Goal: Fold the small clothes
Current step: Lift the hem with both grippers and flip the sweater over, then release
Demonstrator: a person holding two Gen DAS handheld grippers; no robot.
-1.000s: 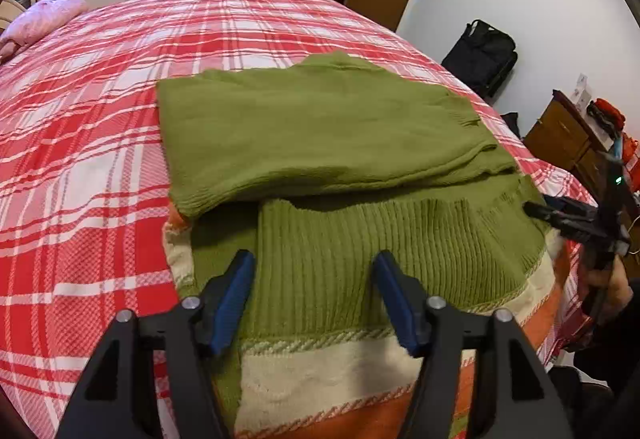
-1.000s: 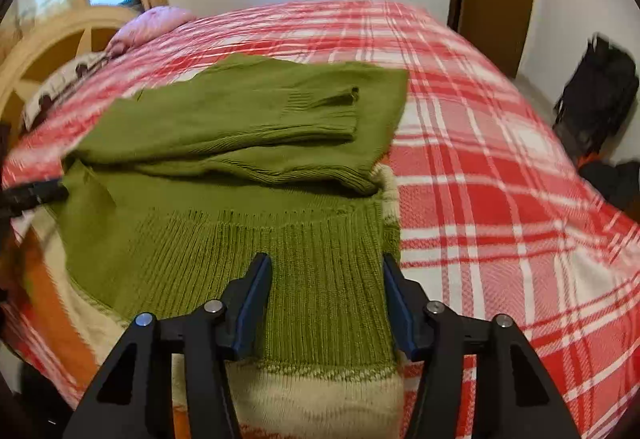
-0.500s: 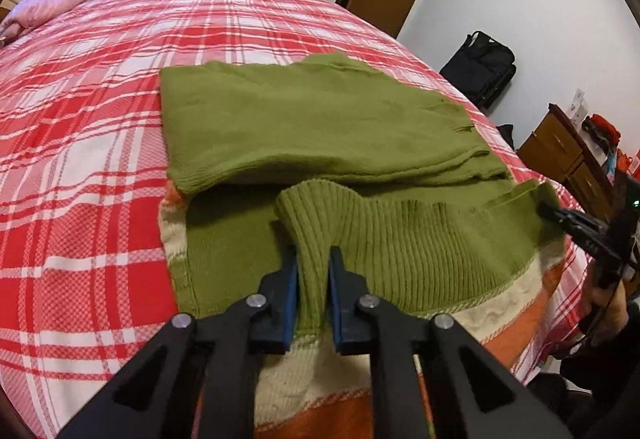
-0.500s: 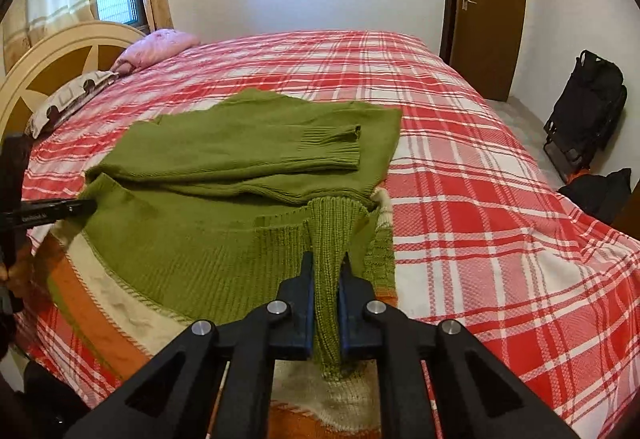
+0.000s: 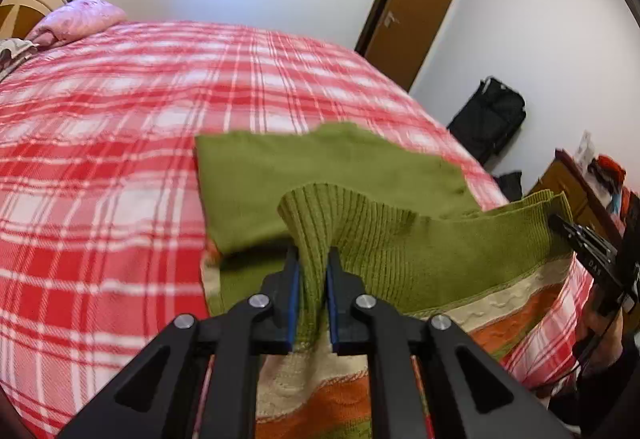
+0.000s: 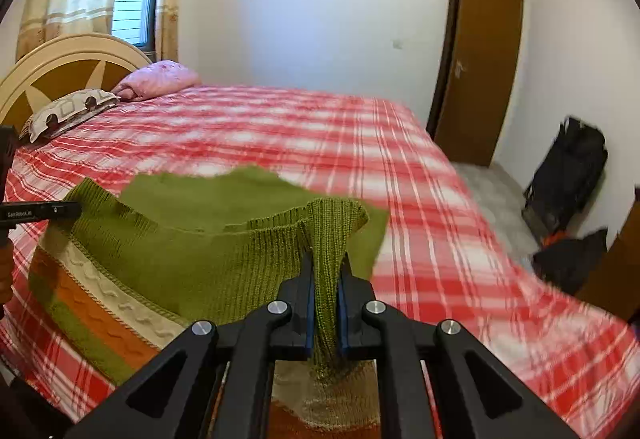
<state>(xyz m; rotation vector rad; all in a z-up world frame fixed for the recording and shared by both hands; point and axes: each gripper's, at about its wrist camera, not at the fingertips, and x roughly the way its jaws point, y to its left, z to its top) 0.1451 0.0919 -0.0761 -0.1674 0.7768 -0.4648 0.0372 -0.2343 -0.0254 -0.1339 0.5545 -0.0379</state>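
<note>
Gripping the green sweater's (image 5: 384,239) ribbed hem, my left gripper (image 5: 311,275) and right gripper (image 6: 325,281) each pinch it, lifted above the plaid bed's (image 5: 100,159) near edge.

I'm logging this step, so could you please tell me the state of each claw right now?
Left claw: closed on the green sweater's ribbed hem.
Right claw: closed on the same hem.

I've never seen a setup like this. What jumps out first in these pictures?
A green knitted sweater with cream and orange stripes lies at the near edge of a bed with a red plaid bedspread. The left gripper and right gripper each pinch its ribbed hem, lifted off the bed. A brown door stands behind.
</note>
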